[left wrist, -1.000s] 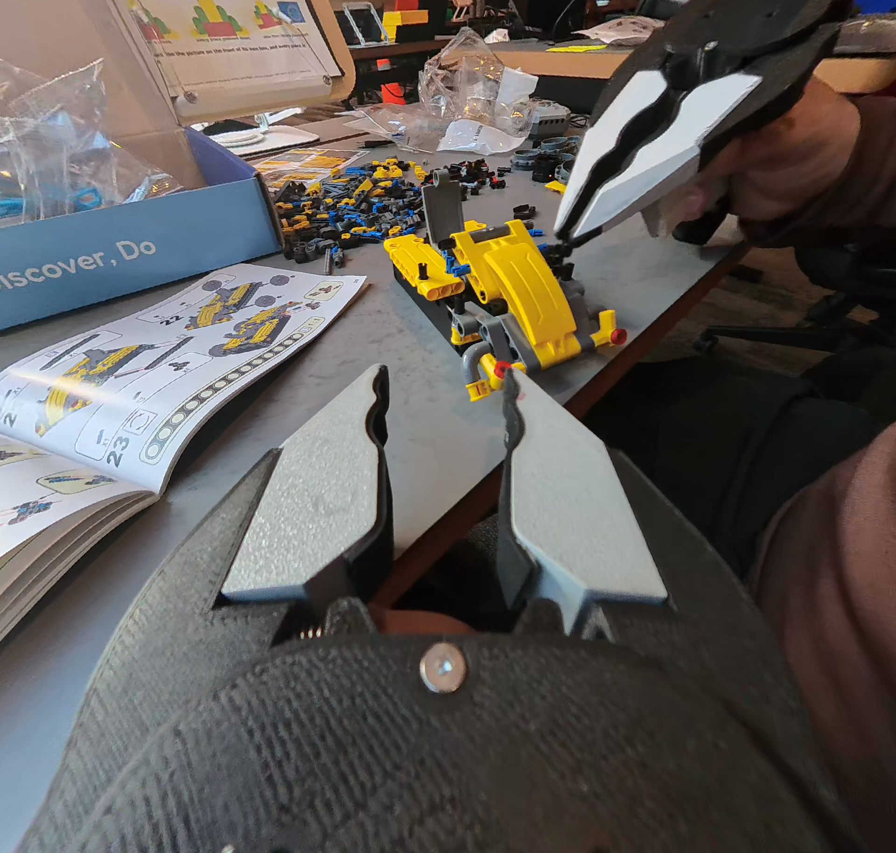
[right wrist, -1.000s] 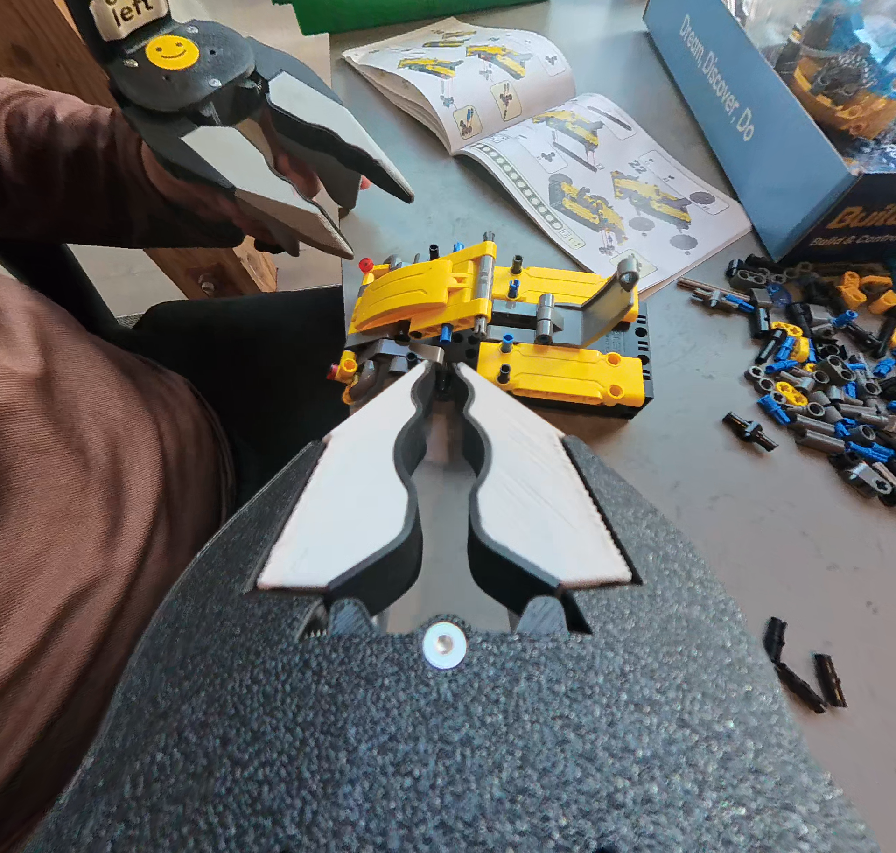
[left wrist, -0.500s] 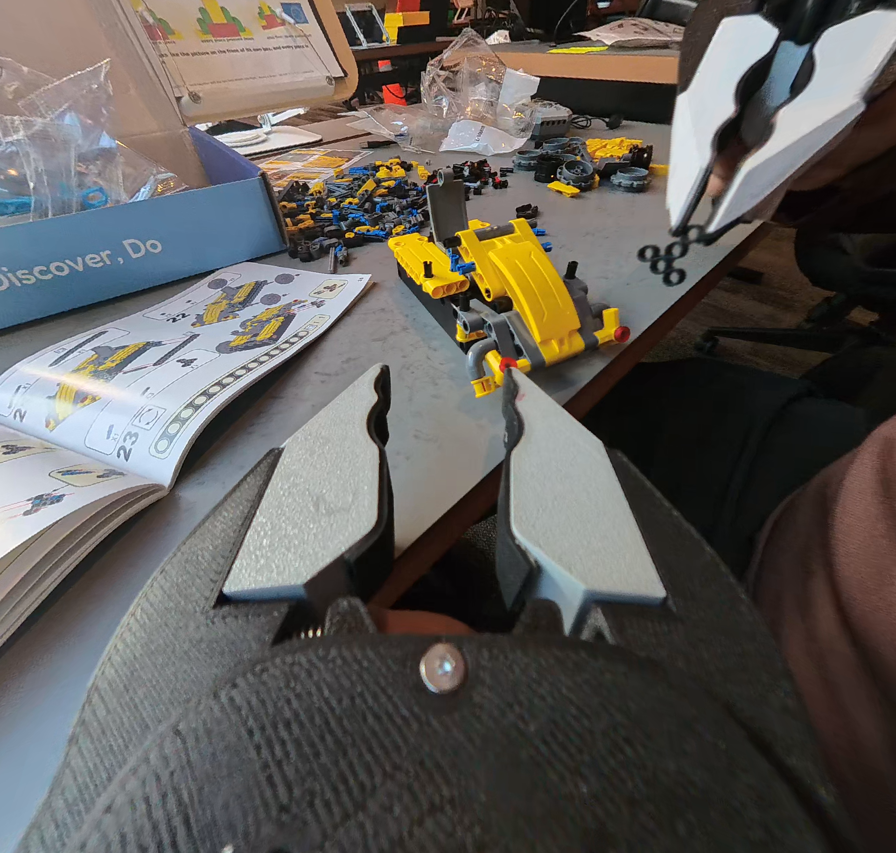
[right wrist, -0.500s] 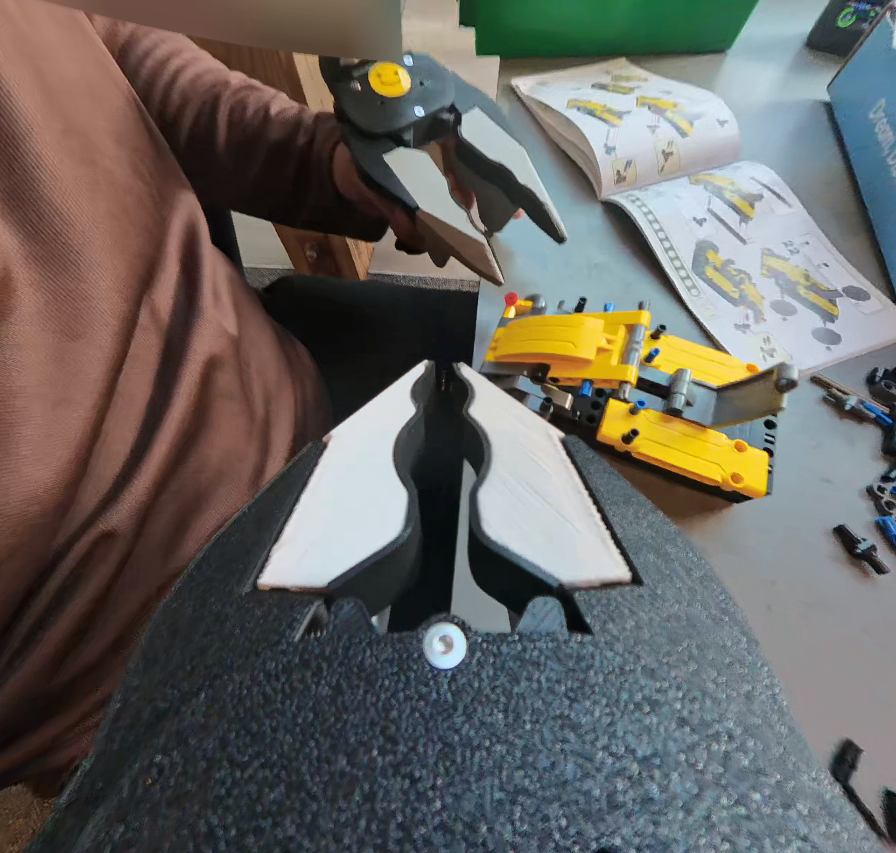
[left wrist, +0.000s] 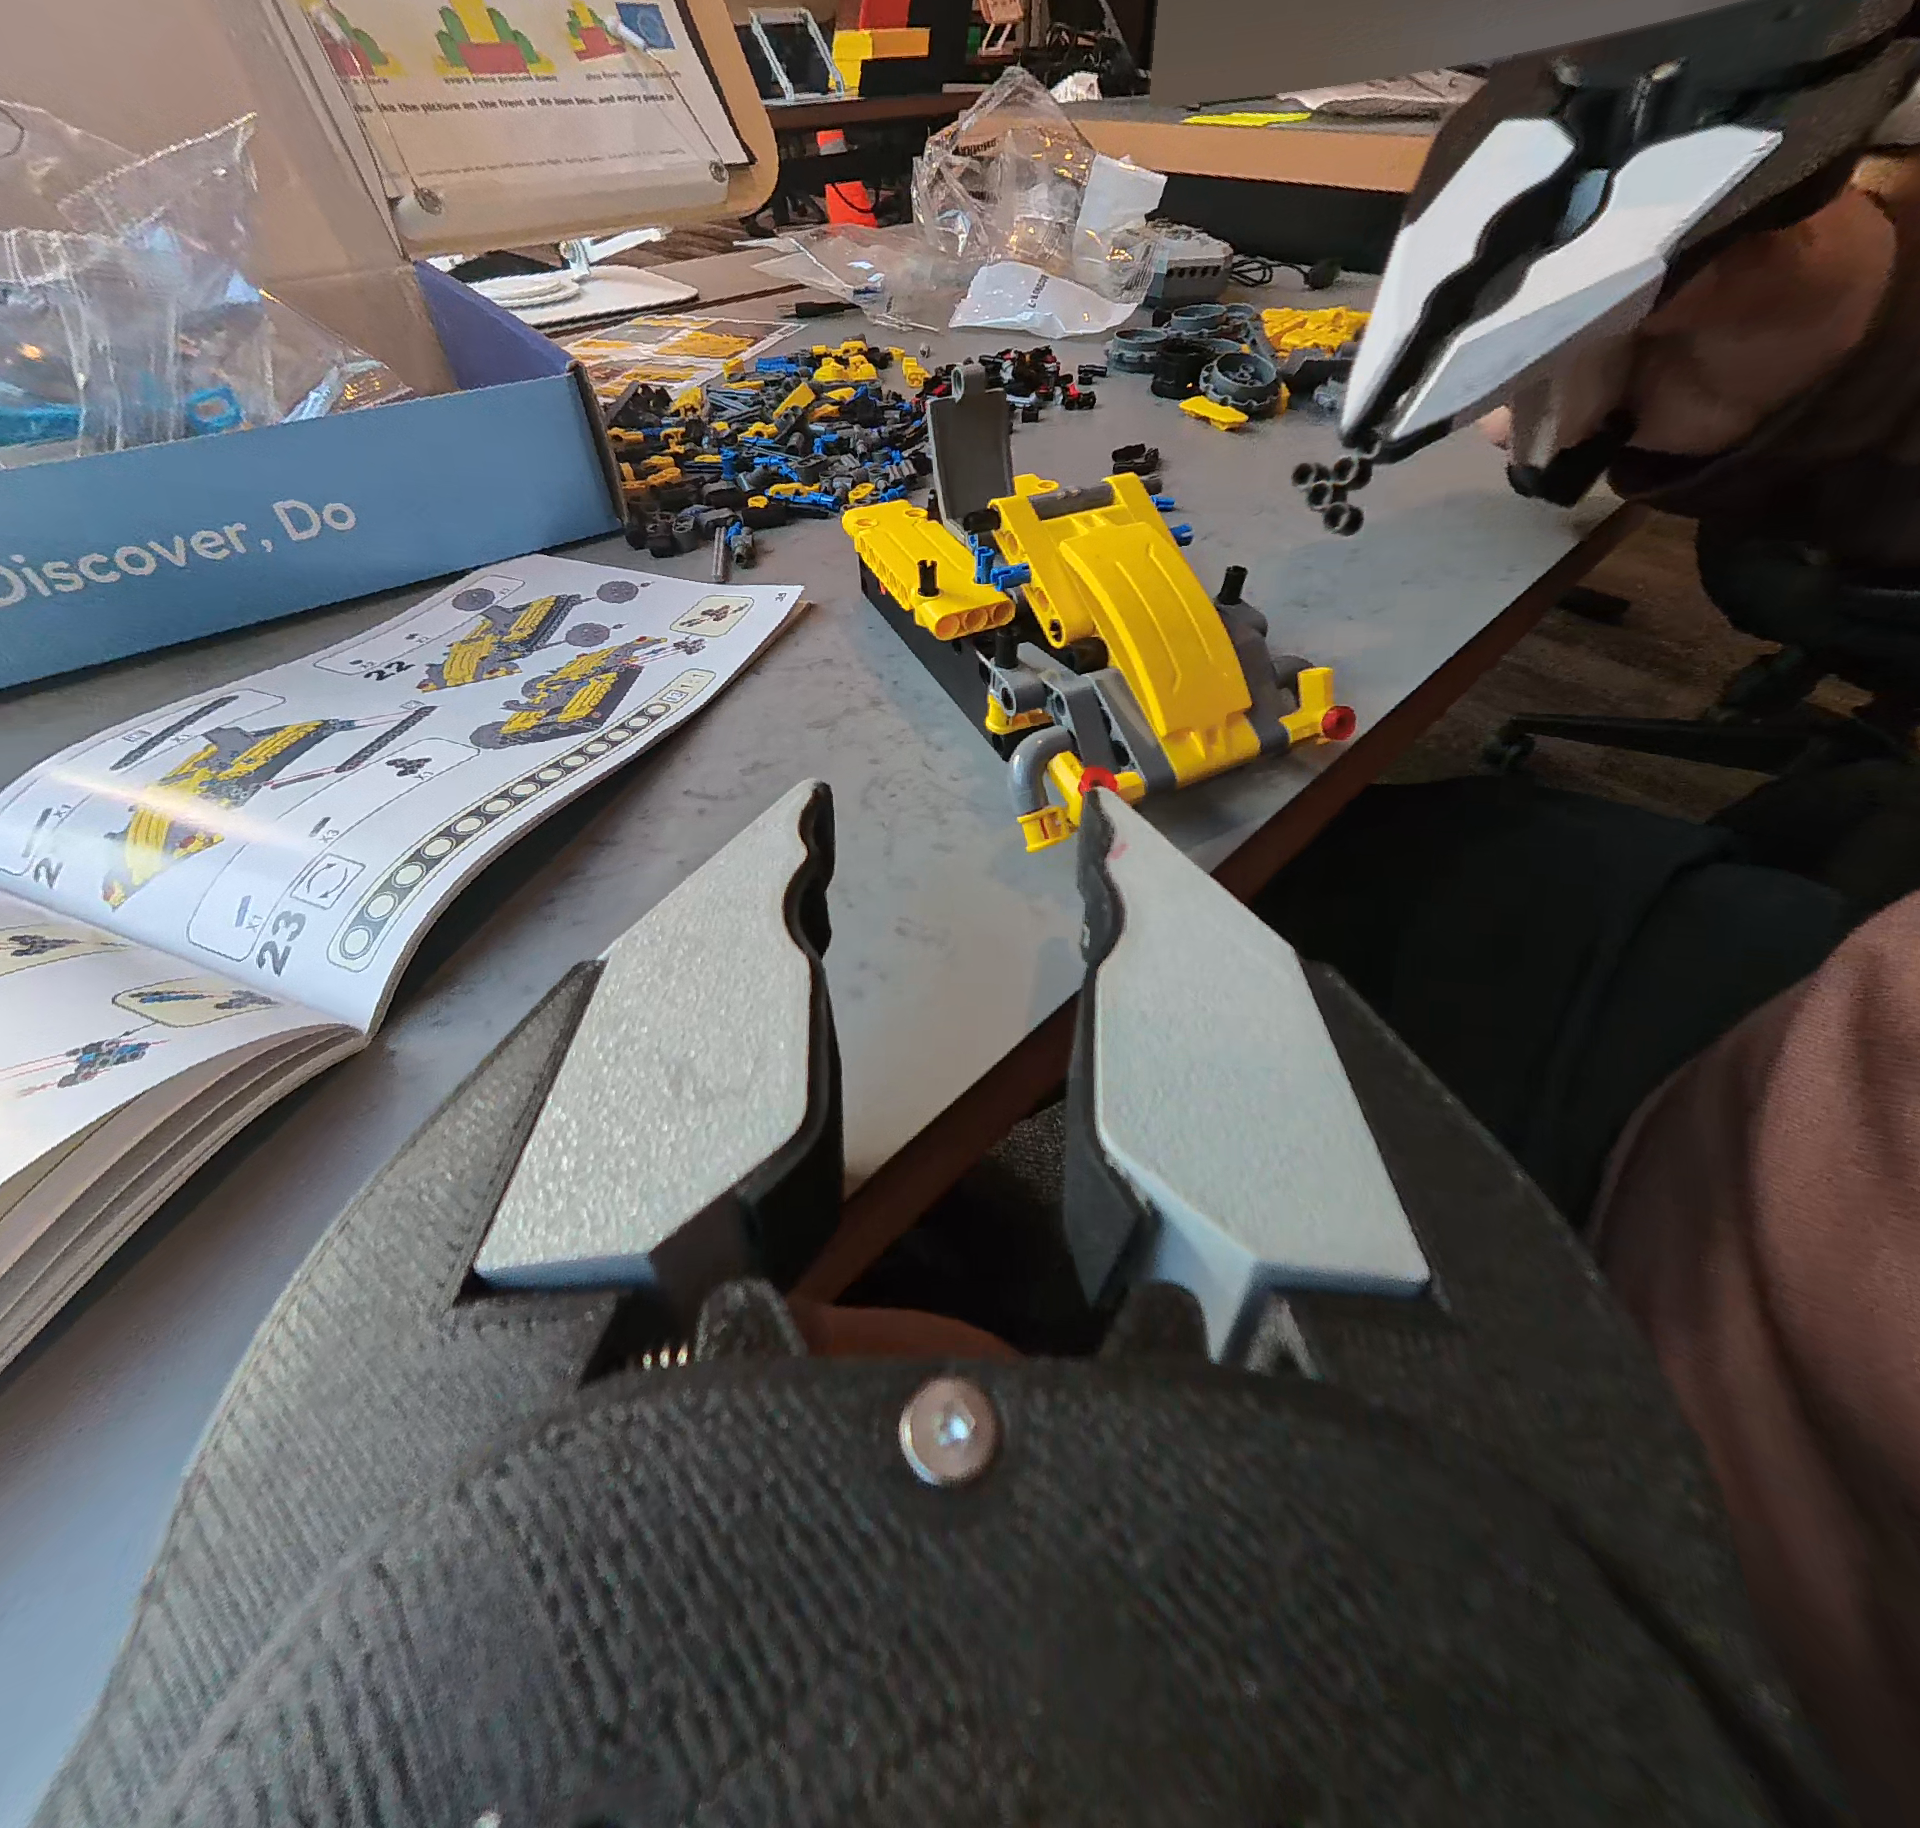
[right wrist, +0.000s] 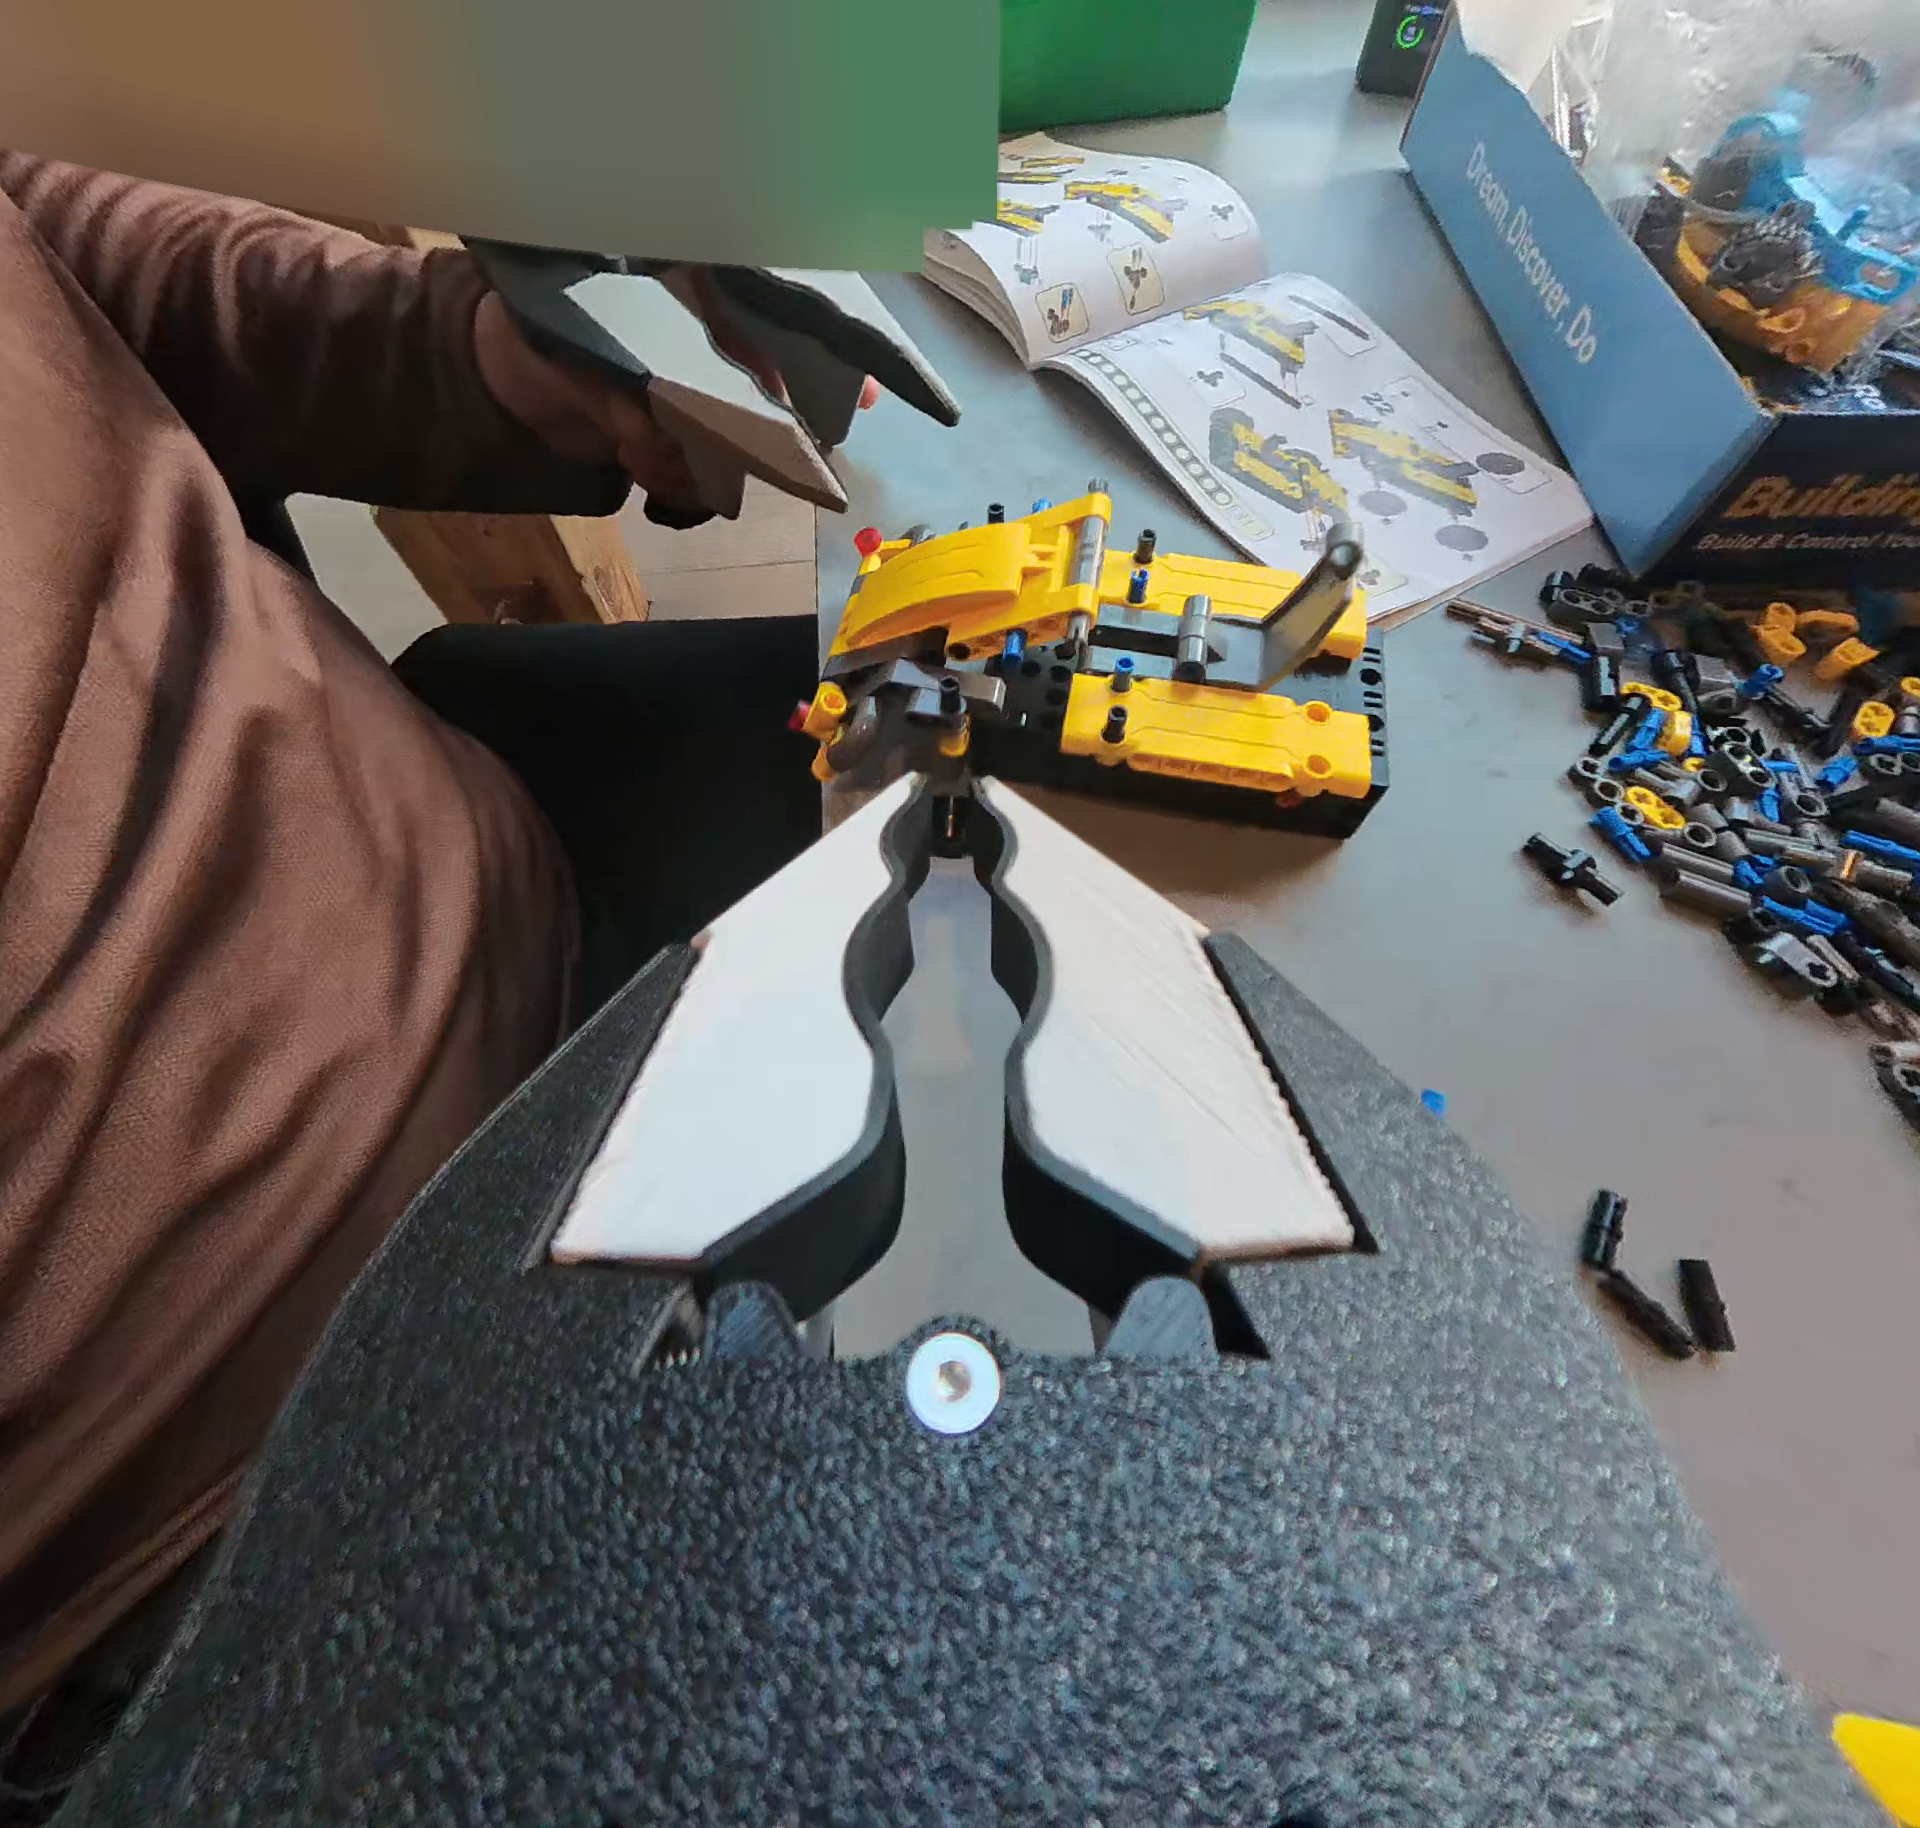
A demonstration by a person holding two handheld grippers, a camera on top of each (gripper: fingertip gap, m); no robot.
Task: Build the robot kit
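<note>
R gripper [right wrist: 948, 791] is seen clamped at the tips on a small black perforated connector piece [left wrist: 1333, 488], held in the air above the grey table [left wrist: 914, 905], just off the front end of the partly built yellow-and-black brick vehicle [left wrist: 1112, 635]. L gripper [left wrist: 951, 843] is held apart and empty, low at the table's near edge, its right tip just beside the red stud at the model's nose; contact cannot be told. Open instruction booklet [left wrist: 343, 781] lies left of the model; loose pile of black, blue and yellow small parts [left wrist: 769, 448] and blue cardboard box [left wrist: 291, 511] sit behind.

Handling judgement: piece is pinched at the very tips only, so the grip looks marginal; slow moves are advised, w/ holes kept square to any pin, model braced by L gripper.
</note>
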